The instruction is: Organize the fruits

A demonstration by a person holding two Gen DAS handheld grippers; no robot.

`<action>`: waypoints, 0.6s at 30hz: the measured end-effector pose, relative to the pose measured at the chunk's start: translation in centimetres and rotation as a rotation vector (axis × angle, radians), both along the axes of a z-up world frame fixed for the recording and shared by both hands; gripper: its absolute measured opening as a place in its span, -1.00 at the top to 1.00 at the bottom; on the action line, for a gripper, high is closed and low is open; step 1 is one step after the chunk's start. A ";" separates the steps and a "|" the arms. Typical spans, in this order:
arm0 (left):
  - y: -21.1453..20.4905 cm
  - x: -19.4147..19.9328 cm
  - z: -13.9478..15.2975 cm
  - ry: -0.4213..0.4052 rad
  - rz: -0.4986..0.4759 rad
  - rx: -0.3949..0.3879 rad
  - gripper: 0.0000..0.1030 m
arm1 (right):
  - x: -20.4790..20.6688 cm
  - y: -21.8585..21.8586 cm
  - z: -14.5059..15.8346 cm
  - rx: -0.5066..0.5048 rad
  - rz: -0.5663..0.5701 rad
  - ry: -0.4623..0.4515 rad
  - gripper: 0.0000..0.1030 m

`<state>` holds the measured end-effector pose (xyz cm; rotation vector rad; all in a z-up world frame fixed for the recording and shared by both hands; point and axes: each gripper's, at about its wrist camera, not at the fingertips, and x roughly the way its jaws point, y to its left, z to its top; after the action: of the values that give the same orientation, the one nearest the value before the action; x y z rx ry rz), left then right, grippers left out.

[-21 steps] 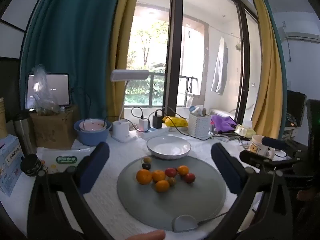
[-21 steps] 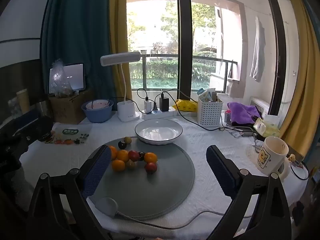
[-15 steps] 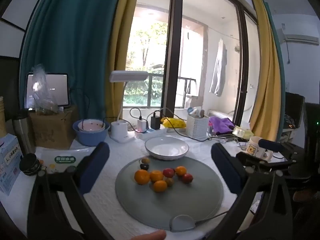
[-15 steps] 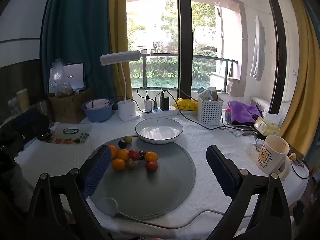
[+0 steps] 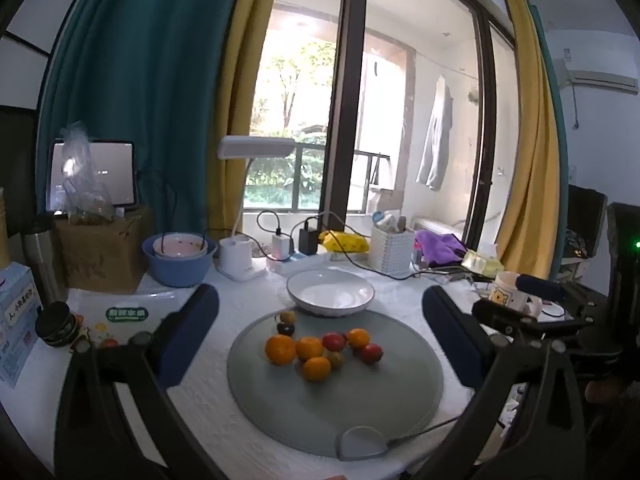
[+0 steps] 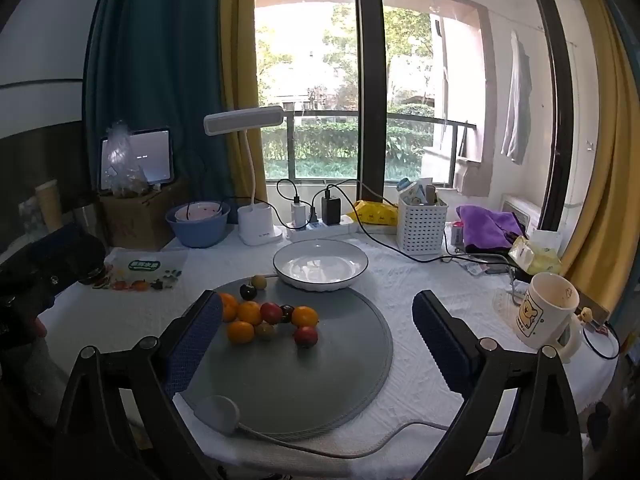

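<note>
Since both grippers hang above the near edge of the table with nothing between the jaws, I read this as the approach before the first pick. Left gripper [image 5: 320,336] has its jaws spread wide, empty. Right gripper [image 6: 318,334] is the same: wide apart, nothing held.

The fruits [image 6: 266,316] sit in a loose cluster on the grey round mat [image 6: 320,392], left of its centre in the right view. Several orange ones, a couple of red ones, and small dark ones are packed touching or nearly so. Two strays, a dark plum [image 6: 248,291] and a yellowish fruit [image 6: 259,281], lie apart at the mat's far edge, just beside the white bowl [image 6: 320,266]. The bowl is empty and overlaps the mat's far rim; my guess is it's the destination, though the task doesn't say.

How I'd do it:
- Start with an outlier: the red fruit [image 6: 306,336] at the near right of the cluster has free space on both sides.
- Come in from above and straddle it, keeping the pads clear of its neighbours.
- Close gently; round, smooth skins will squirt out if pinched off-centre.
- Watch the cable [image 6: 320,446] at the mat's near edge, and the mug [image 6: 550,312] on the right.
- Lower into the bowl; don't drop.
</note>
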<state>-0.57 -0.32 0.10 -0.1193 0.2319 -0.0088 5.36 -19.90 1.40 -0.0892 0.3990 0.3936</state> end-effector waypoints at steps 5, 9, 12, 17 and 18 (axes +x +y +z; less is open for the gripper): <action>0.0 -0.1 -0.1 -0.002 0.000 -0.002 -0.99 | 0.0 0.1 0.1 0.000 0.005 0.000 -0.91; -0.1 -0.1 -0.1 0.002 -0.004 -0.005 -0.99 | 0.1 -0.1 0.1 0.001 0.007 0.000 -0.91; -0.2 -0.1 0.0 0.004 -0.007 -0.005 -0.99 | 0.1 0.0 0.0 0.002 0.005 0.003 -0.91; -0.2 -0.2 0.0 0.005 -0.008 -0.006 -0.99 | 0.1 0.1 0.1 0.003 0.006 0.003 -0.91; -0.2 -0.2 0.0 0.006 -0.008 -0.006 -0.99 | 0.1 0.0 0.0 0.003 0.005 0.002 -0.91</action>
<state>-0.73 -0.53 0.10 -0.1246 0.2382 -0.0172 5.43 -19.86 1.45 -0.0865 0.4004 0.3997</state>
